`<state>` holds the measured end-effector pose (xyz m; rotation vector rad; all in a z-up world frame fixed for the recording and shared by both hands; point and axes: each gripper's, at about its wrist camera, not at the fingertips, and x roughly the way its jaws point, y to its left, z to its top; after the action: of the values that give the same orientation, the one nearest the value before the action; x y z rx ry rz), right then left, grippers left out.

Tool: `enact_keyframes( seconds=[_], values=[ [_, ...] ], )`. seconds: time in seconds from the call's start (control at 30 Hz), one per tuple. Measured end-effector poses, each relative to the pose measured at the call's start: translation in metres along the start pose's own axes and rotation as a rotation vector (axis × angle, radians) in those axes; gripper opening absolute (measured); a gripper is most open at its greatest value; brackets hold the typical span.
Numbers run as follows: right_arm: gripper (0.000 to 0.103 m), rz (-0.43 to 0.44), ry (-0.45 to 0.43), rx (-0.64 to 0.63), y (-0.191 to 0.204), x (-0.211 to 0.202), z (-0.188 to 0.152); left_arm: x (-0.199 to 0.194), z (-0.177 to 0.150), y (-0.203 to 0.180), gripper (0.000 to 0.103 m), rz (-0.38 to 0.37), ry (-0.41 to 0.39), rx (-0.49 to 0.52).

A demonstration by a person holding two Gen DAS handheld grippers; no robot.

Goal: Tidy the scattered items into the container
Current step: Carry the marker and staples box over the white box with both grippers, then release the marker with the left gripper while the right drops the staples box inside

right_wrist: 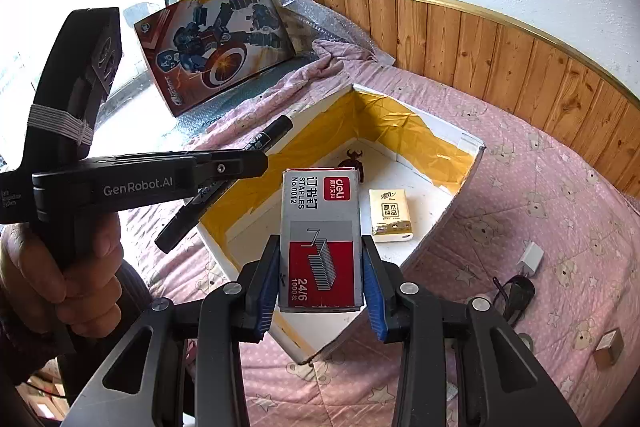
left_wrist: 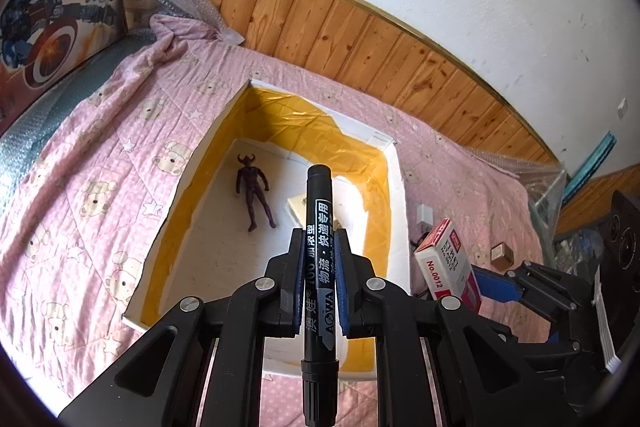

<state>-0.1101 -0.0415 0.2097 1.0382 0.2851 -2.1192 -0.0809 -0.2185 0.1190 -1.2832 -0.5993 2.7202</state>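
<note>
My left gripper (left_wrist: 318,239) is shut on a black marker pen (left_wrist: 318,247) and holds it above the white box with yellow-taped walls (left_wrist: 208,147). In the box lie a dark purple horned figure (left_wrist: 252,187) and a cream tissue pack (right_wrist: 390,215). My right gripper (right_wrist: 320,255) is shut on a red and grey staples box (right_wrist: 320,227) above the near part of the same container (right_wrist: 460,203). The left gripper with the marker (right_wrist: 256,143) shows at the left of the right wrist view. The staples box (left_wrist: 448,263) and right gripper show at the right of the left wrist view.
The box sits on a pink bear-print quilt (left_wrist: 100,167). A white charger (right_wrist: 530,259), a black cable (right_wrist: 516,291) and a small brown box (right_wrist: 608,347) lie on the quilt to the right. A toy poster box (right_wrist: 212,43) leans at the back left. Wooden wall panelling (left_wrist: 360,39) runs behind.
</note>
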Motion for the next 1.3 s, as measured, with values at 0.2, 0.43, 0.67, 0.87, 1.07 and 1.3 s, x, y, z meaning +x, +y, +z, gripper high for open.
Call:
enact_keyframes(
  seconds=[0.2, 0.43, 0.67, 0.87, 1.07, 1.3],
  values=[
    [0.039, 0.013, 0.023, 0.014, -0.008, 0.018, 0.011, 0.018, 0.003, 0.008, 0.013, 0.022, 0.055, 0.005],
    [0.039, 0.030, 0.062, 0.030, -0.017, 0.041, 0.020, 0.034, 0.008, 0.009, 0.013, 0.059, 0.103, 0.037],
    [0.039, 0.038, 0.108, 0.041, -0.028, 0.064, 0.029, 0.055, 0.012, 0.012, 0.013, 0.100, 0.169, 0.070],
    [0.039, 0.020, 0.136, 0.015, -0.034, 0.080, 0.046, 0.074, 0.013, 0.018, 0.013, 0.142, 0.237, 0.096],
    [0.039, 0.037, 0.182, 0.005, -0.034, 0.098, 0.059, 0.084, 0.014, 0.024, 0.014, 0.181, 0.275, 0.120],
    [0.039, 0.059, 0.265, -0.053, -0.016, 0.123, 0.045, 0.100, 0.011, 0.034, 0.014, 0.208, 0.317, 0.117]
  ],
)
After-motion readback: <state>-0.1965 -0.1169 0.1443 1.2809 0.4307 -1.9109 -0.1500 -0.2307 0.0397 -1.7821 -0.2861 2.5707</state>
